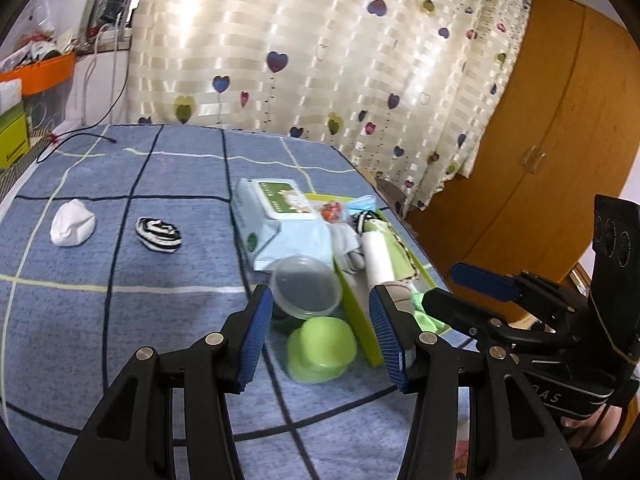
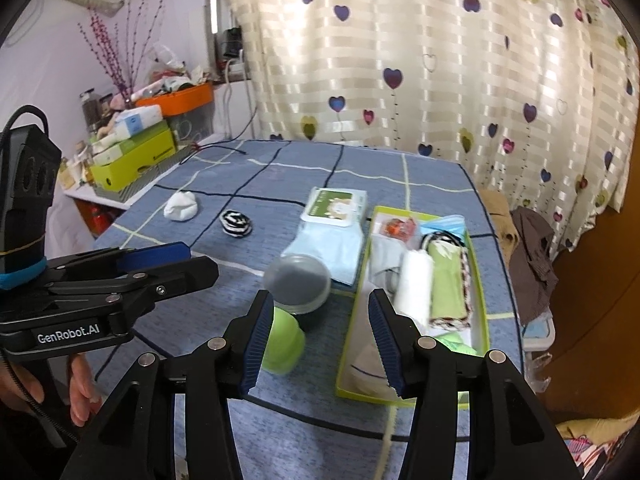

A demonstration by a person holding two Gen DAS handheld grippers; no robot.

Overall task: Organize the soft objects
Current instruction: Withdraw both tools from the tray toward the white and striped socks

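Observation:
On the blue checked cloth lie a white sock ball [image 1: 73, 229] [image 2: 182, 206] and a black-and-white striped sock ball [image 1: 158, 233] [image 2: 237, 222], both at the far left. A green open box [image 1: 360, 316] [image 2: 482, 292] on the right holds a white roll [image 2: 414, 280], a green rolled cloth [image 2: 448, 284] and a grey sock [image 2: 366, 360]. My left gripper [image 1: 320, 340] [image 2: 202, 259] is open and empty, hovering before a green cup [image 1: 322, 350]. My right gripper [image 2: 320, 340] [image 1: 440, 284] is open and empty over the box's near left edge.
A wet-wipes pack [image 2: 336, 208] and a clear round tub [image 2: 298, 280] sit left of the box. A cluttered shelf with an orange bin [image 2: 180, 102] stands far left. A heart-print curtain hangs behind, with a wooden wardrobe [image 1: 560, 120] at the right. A hand [image 2: 80, 396] grips the left tool.

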